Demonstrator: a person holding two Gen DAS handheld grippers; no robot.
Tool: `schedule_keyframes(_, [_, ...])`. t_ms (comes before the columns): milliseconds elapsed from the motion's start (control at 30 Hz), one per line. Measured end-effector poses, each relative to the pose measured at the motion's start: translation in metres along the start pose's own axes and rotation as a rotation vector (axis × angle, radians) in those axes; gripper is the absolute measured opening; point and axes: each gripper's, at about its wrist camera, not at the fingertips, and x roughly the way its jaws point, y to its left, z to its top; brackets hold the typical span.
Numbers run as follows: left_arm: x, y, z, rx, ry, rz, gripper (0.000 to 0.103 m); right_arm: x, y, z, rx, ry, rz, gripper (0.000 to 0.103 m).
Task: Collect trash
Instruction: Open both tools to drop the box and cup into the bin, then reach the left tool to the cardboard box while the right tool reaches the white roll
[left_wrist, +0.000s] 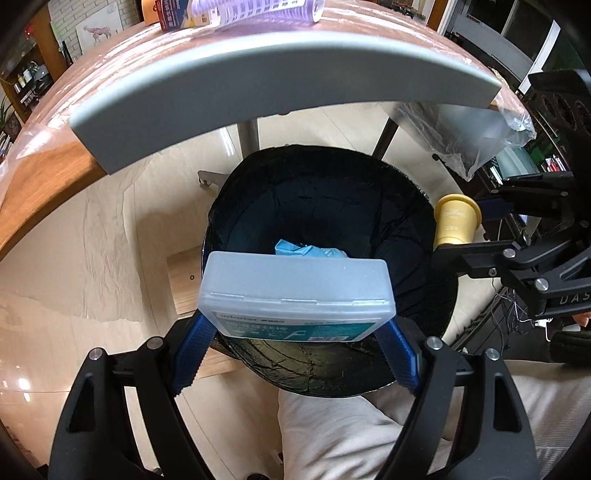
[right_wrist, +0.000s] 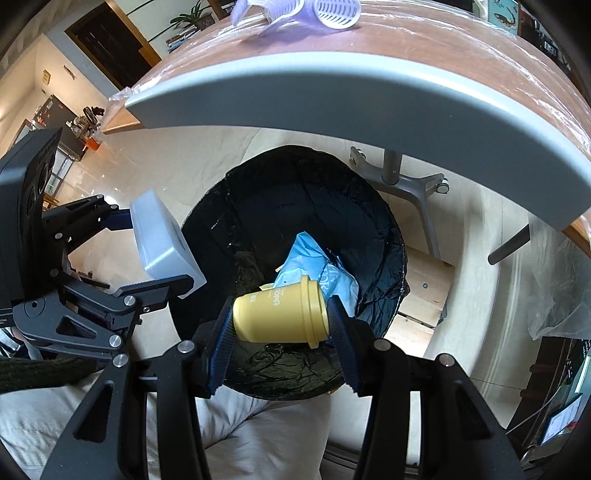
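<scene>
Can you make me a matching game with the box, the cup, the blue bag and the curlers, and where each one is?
Things:
1. box
2. cup
3. blue bag
4. curlers

Places:
A. on the table
B. down inside the bin
C. gripped in the left gripper
D. gripped in the right gripper

Pairs: 1-C, 2-D, 3-B, 4-A
</scene>
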Motion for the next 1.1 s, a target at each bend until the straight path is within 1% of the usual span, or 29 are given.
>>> schedule_keyframes(567, [0.029,0.002,-0.001,0.025,0.070,0.032,0.083,0.025,-0.007,0.003,-0.003,0.031,-0.045,0.048])
schedule_keyframes(733, [0.032,0.004,0.000,0.025,0.065,0.022,0.083,0.030,-0.009,0.004,0.002,0.038,-0.047,0.049])
schedule_keyframes(767, [0.033,0.005,0.001,0.020,0.065,0.022,0.083,0.030,-0.009,0.004,0.005,0.037,-0.046,0.051])
schedule_keyframes(833, [0.034,0.007,0.002,0.007,0.068,0.016,0.083,0.028,-0.010,0.005,0.016,0.030,-0.042,0.069])
schedule_keyframes(867, [0.034,0.008,0.002,-0.002,0.068,0.012,0.083,0.026,-0.011,0.005,0.017,0.022,-0.041,0.071])
schedule_keyframes(967, [0.036,0.009,0.003,-0.005,0.074,-0.002,0.086,0.024,-0.012,0.004,0.017,0.017,-0.041,0.071])
schedule_keyframes(1100, [0.034,0.009,0.003,-0.006,0.068,-0.009,0.086,0.020,-0.014,0.003,0.025,0.013,-0.040,0.071])
